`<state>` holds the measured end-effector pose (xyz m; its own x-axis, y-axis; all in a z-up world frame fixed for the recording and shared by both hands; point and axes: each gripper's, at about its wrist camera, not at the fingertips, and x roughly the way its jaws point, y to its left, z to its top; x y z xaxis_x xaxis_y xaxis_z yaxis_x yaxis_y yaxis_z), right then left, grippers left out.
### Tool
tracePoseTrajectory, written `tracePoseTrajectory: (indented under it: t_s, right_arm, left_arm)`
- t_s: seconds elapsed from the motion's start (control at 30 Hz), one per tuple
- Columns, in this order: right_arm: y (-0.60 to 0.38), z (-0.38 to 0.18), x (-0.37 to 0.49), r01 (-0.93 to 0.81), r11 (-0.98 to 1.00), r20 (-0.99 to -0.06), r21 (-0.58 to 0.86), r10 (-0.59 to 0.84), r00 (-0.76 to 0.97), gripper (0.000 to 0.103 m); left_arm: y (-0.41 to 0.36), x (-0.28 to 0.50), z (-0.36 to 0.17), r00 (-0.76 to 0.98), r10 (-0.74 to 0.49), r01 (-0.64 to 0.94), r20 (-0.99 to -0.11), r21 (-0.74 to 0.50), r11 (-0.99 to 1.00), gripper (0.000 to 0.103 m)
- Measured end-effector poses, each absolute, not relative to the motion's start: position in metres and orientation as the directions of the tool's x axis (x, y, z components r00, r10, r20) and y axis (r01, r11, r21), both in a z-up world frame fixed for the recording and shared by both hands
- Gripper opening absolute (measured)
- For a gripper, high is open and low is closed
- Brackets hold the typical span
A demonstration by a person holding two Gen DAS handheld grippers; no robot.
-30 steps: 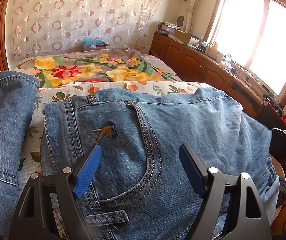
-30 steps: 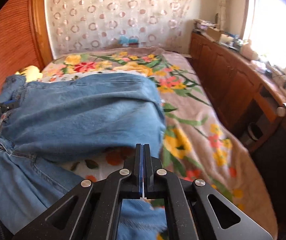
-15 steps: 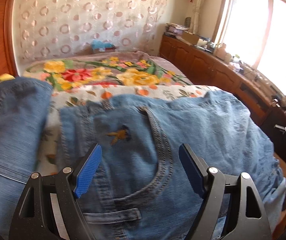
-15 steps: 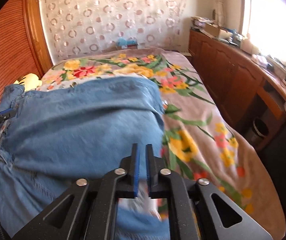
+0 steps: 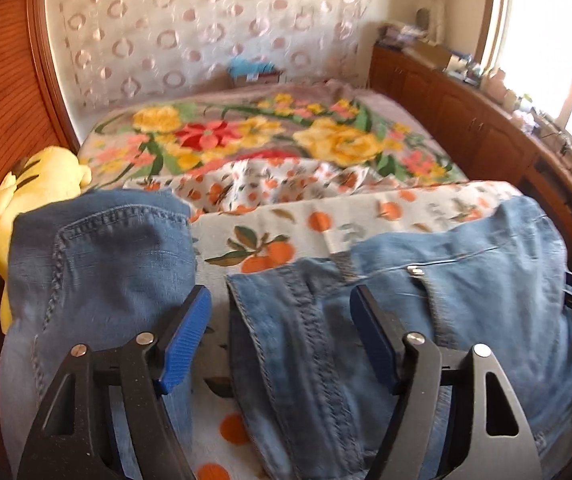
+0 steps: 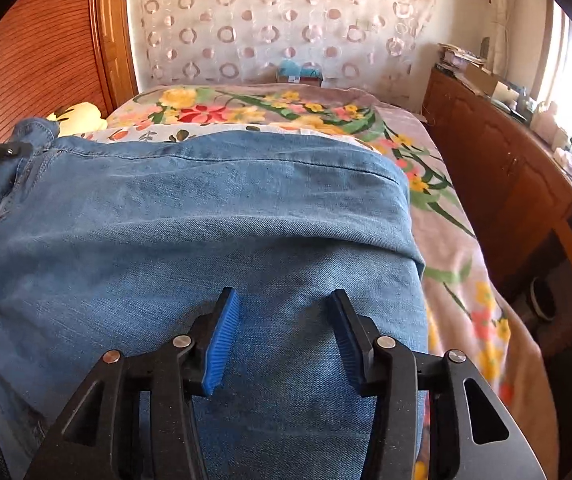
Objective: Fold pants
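Jeans laid down after a fold.
Right gripper [image 6: 281,336], jaws just opened, releases jeans [image 6: 205,232]; left gripper [image 5: 281,340], narrowing but wide, frames the 12 o'clock seam.

One pair of jeans [image 6: 189,232], one yellow plush toy [image 5: 33,188], two floral bedcovers [image 5: 269,140], two hand-held grippers [image 6: 281,340].

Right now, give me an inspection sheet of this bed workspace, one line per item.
Surface: bed with an orange-print sheet over a floral blanket.
Job's things: blue jeans spread across the sheet, one part lying apart on the left.
Clutter: yellow plush toy by the wooden wall panel.
Grippers: left hand-held gripper open over a jeans seam, jaws have just been closing a little; right hand-held gripper open above the denim, jaws have just been opening, nothing pinched.
Cables: nothing seen.
Surroundings: patterned curtain, wooden cabinets, bright window.
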<state>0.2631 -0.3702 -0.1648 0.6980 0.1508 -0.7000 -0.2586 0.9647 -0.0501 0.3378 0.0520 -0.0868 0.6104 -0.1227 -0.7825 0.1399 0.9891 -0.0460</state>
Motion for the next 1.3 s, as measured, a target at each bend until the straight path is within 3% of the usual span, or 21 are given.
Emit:
tracePoseTrajectory:
  t_s: [0.13, 0.33, 0.37, 0.5, 0.63, 0.77, 0.83, 0.9, 1.03, 1.1, 1.2, 1.3]
  right_arm:
    - [-0.37, -0.164, 0.267, -0.265, 0.964, -0.703, -0.023, 0.173, 0.69, 0.055]
    - [-0.366, -0.159, 0.264, -0.257, 0.966, -0.704, -0.025, 0.166, 0.691, 0.059]
    - [-0.366, -0.159, 0.263, -0.257, 0.966, -0.703, -0.028, 0.163, 0.692, 0.06]
    - [-0.367, -0.158, 0.262, -0.243, 0.969, -0.701, -0.038, 0.148, 0.698, 0.061]
    - [-0.37, -0.157, 0.262, -0.23, 0.973, -0.697, -0.028, 0.146, 0.702, 0.061]
    - [-0.367, -0.159, 0.261, -0.231, 0.972, -0.698, -0.038, 0.14, 0.702, 0.061]
    - [-0.368, -0.159, 0.262, -0.23, 0.972, -0.7, -0.035, 0.14, 0.7, 0.061]
    - [-0.369, -0.158, 0.262, -0.228, 0.973, -0.701, -0.029, 0.143, 0.698, 0.061]
    - [-0.37, -0.156, 0.261, -0.213, 0.976, -0.696, -0.042, 0.125, 0.707, 0.061]
    - [-0.376, -0.153, 0.259, -0.219, 0.975, -0.687, -0.019, 0.147, 0.712, 0.061]
    - [-0.388, -0.145, 0.263, -0.209, 0.978, -0.683, 0.022, 0.168, 0.711, 0.061]
    - [-0.398, -0.135, 0.274, -0.197, 0.98, -0.672, 0.011, 0.154, 0.724, 0.061]
  left_arm:
    - [0.05, 0.345, -0.098, 0.584, -0.131, 0.126, -0.801, -0.07, 0.99, 0.061]
    - [0.038, 0.34, -0.097, 0.578, -0.163, 0.163, -0.8, -0.083, 0.983, 0.021]
    - [0.036, 0.338, -0.095, 0.588, -0.162, 0.164, -0.793, -0.08, 0.983, 0.007]
    - [0.037, 0.311, -0.059, 0.708, -0.151, 0.162, -0.69, -0.049, 0.986, 0.004]
    - [0.065, 0.293, -0.024, 0.808, -0.076, 0.061, -0.585, -0.046, 0.997, 0.004]
    - [0.074, 0.305, -0.046, 0.726, -0.068, 0.06, -0.685, -0.036, 0.998, 0.004]
    - [0.07, 0.303, -0.052, 0.717, -0.042, 0.061, -0.696, 0.002, 0.998, 0.006]
    - [0.07, 0.3, -0.053, 0.711, -0.053, 0.067, -0.702, -0.008, 0.998, 0.018]
    - [0.063, 0.288, -0.049, 0.716, -0.102, 0.112, -0.691, -0.031, 0.993, 0.032]
    - [0.054, 0.282, -0.046, 0.724, -0.129, 0.144, -0.678, -0.034, 0.989, 0.055]
    - [0.039, 0.276, -0.042, 0.722, -0.189, 0.209, -0.666, -0.051, 0.977, 0.075]
    - [0.021, 0.274, -0.041, 0.711, -0.244, 0.269, -0.659, -0.065, 0.961, 0.078]
